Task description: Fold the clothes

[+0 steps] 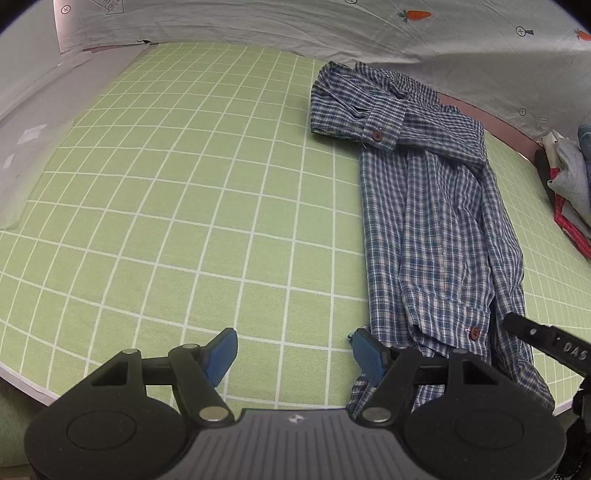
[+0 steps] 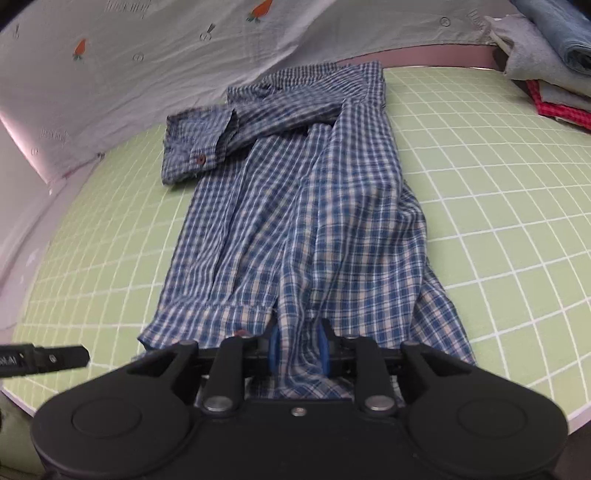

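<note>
Shirt (image 2: 314,206) in blue plaid lies lengthwise on a green grid mat (image 1: 166,192), collar end far, hem near. Behind hangs a grey sheet (image 1: 332,33) with carrot prints. Right gripper (image 2: 298,352) pinches a fold of hem cloth; left gripper (image 1: 293,356) is spread, empty. Folded clothes (image 2: 546,66) are cut off at the edge.

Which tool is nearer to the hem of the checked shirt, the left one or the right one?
Right. The right tool has the hem of the checked shirt bunched between its pads. The left tool is open over the green grid mat, just beside the hem's edge.
</note>
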`<move>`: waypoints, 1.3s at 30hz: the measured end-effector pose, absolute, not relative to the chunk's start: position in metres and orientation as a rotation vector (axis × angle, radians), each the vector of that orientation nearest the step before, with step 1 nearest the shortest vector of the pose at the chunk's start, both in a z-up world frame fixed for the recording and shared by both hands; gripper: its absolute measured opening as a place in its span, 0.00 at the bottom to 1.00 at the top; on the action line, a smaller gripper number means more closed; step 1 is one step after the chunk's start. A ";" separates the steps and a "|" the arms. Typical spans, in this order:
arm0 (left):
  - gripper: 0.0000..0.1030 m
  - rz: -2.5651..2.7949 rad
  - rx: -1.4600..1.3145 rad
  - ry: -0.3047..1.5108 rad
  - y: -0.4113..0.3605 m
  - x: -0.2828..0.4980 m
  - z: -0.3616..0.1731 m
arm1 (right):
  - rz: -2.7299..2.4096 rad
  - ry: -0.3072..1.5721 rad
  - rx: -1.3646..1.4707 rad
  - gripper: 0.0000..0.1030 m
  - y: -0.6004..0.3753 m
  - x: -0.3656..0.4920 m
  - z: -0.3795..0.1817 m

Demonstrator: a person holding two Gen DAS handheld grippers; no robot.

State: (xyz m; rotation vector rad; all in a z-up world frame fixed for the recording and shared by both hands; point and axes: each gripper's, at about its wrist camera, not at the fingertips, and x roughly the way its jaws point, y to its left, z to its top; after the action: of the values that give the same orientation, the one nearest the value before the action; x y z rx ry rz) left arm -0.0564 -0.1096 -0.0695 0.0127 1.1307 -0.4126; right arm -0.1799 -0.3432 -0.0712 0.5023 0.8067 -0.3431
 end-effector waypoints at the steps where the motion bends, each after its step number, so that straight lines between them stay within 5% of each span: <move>1: 0.68 -0.414 0.008 1.129 -0.110 -0.055 -0.069 | -0.360 0.778 0.531 0.27 -0.349 -0.186 -0.065; 5: 0.68 -0.410 0.008 1.133 -0.114 -0.051 -0.071 | -0.452 0.728 0.567 0.27 -0.371 -0.198 -0.056; 12: 0.68 -0.410 0.016 1.142 -0.129 -0.049 -0.072 | -0.450 0.911 0.460 0.25 -0.358 -0.183 -0.092; 16: 0.68 -0.385 0.014 1.135 -0.136 -0.044 -0.069 | -0.406 0.953 0.404 0.29 -0.350 -0.175 -0.097; 21: 0.69 -0.335 -0.008 1.115 -0.145 -0.031 -0.063 | -0.430 0.839 0.368 0.46 -0.374 -0.165 -0.070; 39: 0.79 -0.239 -0.057 1.014 -0.192 0.109 -0.070 | -0.440 0.787 0.208 0.61 -0.460 -0.022 -0.076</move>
State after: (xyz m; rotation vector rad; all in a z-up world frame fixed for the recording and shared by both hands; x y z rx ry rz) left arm 0.1086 -0.1918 -0.0700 -0.0566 1.0137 -0.2391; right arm -0.0217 -0.4598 -0.0757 0.2082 0.7865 -0.4397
